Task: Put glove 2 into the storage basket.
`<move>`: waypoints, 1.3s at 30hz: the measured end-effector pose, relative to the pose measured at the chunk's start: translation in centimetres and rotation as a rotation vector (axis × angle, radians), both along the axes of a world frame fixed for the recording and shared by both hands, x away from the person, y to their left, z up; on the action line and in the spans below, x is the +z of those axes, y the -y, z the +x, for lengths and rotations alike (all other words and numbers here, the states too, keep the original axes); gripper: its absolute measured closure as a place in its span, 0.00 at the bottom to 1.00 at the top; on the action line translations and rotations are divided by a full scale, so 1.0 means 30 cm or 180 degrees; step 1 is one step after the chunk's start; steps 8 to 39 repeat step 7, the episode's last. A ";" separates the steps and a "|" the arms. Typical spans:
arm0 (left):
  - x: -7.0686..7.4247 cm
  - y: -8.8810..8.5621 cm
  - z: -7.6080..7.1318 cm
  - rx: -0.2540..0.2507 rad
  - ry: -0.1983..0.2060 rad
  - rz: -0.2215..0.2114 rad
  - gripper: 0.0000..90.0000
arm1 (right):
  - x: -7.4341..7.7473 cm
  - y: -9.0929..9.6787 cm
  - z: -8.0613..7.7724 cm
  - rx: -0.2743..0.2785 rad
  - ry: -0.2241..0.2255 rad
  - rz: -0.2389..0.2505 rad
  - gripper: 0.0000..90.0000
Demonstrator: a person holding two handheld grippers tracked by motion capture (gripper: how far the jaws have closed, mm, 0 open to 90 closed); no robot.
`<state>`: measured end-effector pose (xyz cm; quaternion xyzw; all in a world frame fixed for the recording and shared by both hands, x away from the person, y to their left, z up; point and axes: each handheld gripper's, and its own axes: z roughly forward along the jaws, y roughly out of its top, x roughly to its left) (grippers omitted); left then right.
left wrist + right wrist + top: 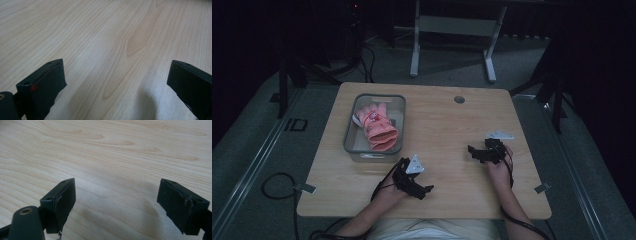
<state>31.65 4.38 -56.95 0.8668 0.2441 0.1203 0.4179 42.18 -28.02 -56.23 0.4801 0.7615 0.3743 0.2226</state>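
— Nearest the camera, at the near edge of the pale wood-grain desk (447,130), the left claw (421,190) is held with its jaws spread wide and nothing between them; the right claw (476,152), toward the desk's right edge, is likewise released and empty.

— And the thing to be handled?

— A pink knitted glove (377,125) is seen lying inside the clear rectangular plastic bin (354,150), which stands near the desk's left edge, toward the far left corner. The cuff is turned toward the near edge, the fingers toward the far edge. Both claws are well apart from it.

— How might the reach be done well?

— It is judged that the left claw, being the closer one, should be brought over the bin's near wall from above, the jaws kept spread until the cuff is between them, and only then closed. The thick cuff would likely be gripped more surely than the thin fingers. The bin's rim should be cleared, lest the light container be dragged.

— What is offered by one view and not another?

— Glove, bin and both hands are laid out together in the high view. In the two gripper views, bare wood grain is seen between the black jaws, so the wide gap of each is confirmed far more plainly than from above.
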 end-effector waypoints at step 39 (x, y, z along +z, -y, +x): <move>-0.001 0.001 -0.004 -0.0013 0.0026 0.0010 0.02 | 0.000 0.003 0.000 -0.0004 0.0010 0.0020 0.17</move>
